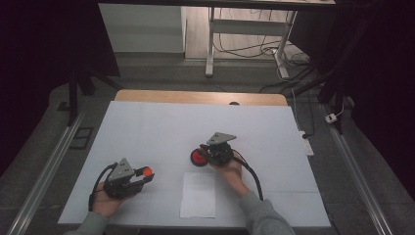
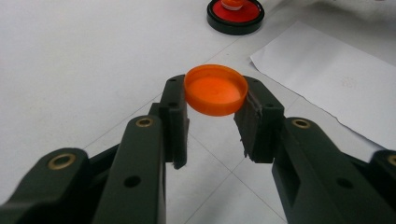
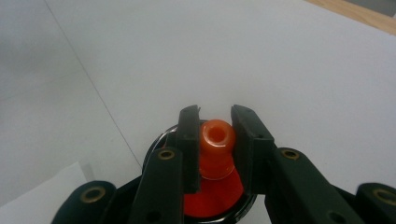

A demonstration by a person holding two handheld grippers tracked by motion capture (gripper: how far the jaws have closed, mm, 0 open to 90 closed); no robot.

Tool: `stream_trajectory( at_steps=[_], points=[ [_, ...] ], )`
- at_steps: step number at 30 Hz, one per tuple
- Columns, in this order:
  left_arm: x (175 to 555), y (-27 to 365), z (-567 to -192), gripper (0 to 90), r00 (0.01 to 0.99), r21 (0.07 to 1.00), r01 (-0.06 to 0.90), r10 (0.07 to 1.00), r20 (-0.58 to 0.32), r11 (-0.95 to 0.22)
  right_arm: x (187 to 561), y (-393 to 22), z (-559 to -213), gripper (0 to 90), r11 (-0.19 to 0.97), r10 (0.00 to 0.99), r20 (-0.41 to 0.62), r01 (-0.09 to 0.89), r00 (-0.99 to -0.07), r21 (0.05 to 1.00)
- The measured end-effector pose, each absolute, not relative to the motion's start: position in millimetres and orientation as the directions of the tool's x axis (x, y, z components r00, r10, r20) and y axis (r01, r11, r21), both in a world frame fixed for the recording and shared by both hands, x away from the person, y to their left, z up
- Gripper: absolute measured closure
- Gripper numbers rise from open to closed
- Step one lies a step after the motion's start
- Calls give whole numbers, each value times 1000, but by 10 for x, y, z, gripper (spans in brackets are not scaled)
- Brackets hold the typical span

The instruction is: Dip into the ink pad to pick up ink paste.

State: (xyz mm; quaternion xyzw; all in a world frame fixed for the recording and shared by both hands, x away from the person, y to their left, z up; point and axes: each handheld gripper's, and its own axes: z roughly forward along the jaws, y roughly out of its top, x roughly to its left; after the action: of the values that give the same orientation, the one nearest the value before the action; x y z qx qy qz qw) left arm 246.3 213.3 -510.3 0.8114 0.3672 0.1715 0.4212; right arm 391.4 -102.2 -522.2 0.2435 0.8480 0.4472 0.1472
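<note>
The orange cap (image 2: 215, 89) is sitting clamped between the pads of the left hand-held gripper (image 2: 212, 119), its open side facing up and its rim pressing against both pads; it is hanging clear of the tabletop (image 1: 147, 127). In the high view the cap (image 1: 145, 171) is showing at the tip of that hand-held gripper (image 1: 142, 177), left of the white sheet of paper (image 1: 198, 194) and well apart from it.

The orange spout (image 3: 216, 149) is standing upright on the red disc with the black rim (image 3: 210, 198), and the right hand-held gripper (image 3: 215, 128) is gripping that spout from both sides, its jaws pressing against the neck. In the high view the red disc (image 1: 197, 157) is lying just beyond the far left corner of the paper, with the right hand-held gripper (image 1: 208, 152) reaching it from the right. From the left gripper view the disc (image 2: 235, 16) is lying farther off, beyond the paper's (image 2: 327, 79) corner, with the spout (image 2: 232, 4) rising from its middle.

The person's left hand (image 1: 107, 198) is holding its hand-held gripper left of the paper, and the right hand (image 1: 230, 171) is holding its own just past the paper's far right corner. Both are trailing black cables toward the near edge of the tabletop.
</note>
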Motion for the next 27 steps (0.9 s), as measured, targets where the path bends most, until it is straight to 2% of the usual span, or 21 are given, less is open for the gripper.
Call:
stream_trajectory(
  at_steps=[27],
  points=[
    [2464,2133,-5105,649,671,807,454,741,-31,-377,3889,-1017,-5243,728,482,552,-49,270,-832,833]
  ],
)
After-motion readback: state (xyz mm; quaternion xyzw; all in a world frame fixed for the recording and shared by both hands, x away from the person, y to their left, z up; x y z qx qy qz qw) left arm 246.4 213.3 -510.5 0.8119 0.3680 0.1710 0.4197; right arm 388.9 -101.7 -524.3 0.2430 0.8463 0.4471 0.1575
